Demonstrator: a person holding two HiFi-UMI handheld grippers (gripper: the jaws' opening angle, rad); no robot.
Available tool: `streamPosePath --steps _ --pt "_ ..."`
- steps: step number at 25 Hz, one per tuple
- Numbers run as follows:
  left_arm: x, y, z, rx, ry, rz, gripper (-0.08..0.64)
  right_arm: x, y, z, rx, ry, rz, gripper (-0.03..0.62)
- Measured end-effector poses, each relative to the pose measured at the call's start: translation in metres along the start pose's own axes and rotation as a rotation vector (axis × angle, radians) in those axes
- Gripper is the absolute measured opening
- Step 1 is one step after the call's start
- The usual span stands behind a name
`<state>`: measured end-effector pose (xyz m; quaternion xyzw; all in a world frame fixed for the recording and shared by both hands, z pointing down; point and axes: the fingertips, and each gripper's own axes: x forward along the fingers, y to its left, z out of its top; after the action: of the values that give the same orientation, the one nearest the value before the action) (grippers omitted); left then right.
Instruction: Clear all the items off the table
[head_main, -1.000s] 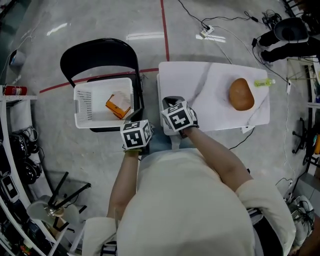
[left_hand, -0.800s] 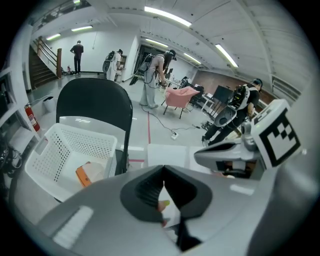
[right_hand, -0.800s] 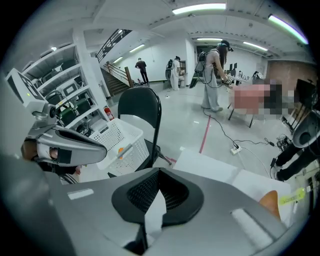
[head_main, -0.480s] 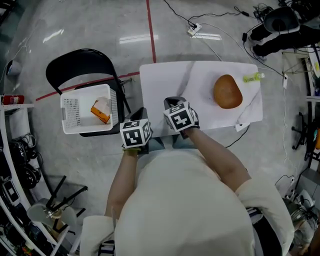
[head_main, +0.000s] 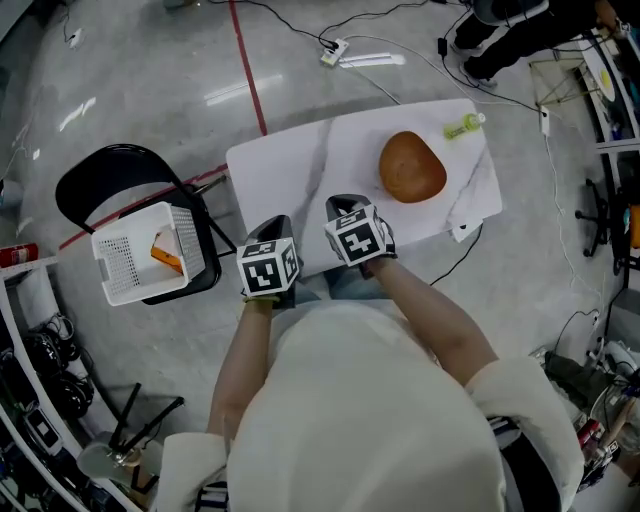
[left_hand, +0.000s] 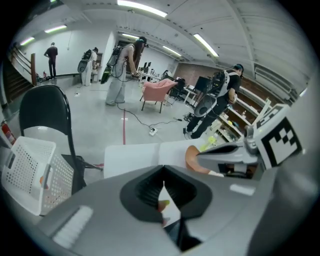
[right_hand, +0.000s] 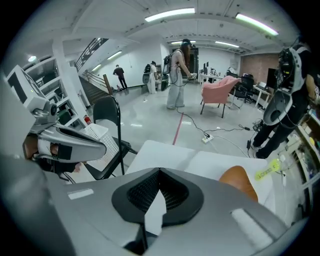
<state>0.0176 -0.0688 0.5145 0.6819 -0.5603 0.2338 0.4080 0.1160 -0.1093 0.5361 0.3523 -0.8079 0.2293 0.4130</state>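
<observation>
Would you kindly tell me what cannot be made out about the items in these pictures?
- Orange item in the basket: head view, too small to identify.
- Green item: too small in every view; label unreadable.
- Brown object: right gripper view, lower part hidden behind the right gripper.

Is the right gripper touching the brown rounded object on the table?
Apart. The head view shows bare table between the shut right gripper and the brown rounded object.
</observation>
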Motion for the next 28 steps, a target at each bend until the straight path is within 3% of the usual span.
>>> streamPosePath --steps 17,28 --pt "0.084 -0.145 -0.017 0.128 0.101 -0.108 0.008 -0.053 -0.148 -0.106 0.224 0.019 -0.141 0.000" --pt "0.158 -0.206 -0.029 0.140 0.186 -0.138 0.008 -0.057 -0.239 -0.158 0.360 0.056 -0.217 0.000"
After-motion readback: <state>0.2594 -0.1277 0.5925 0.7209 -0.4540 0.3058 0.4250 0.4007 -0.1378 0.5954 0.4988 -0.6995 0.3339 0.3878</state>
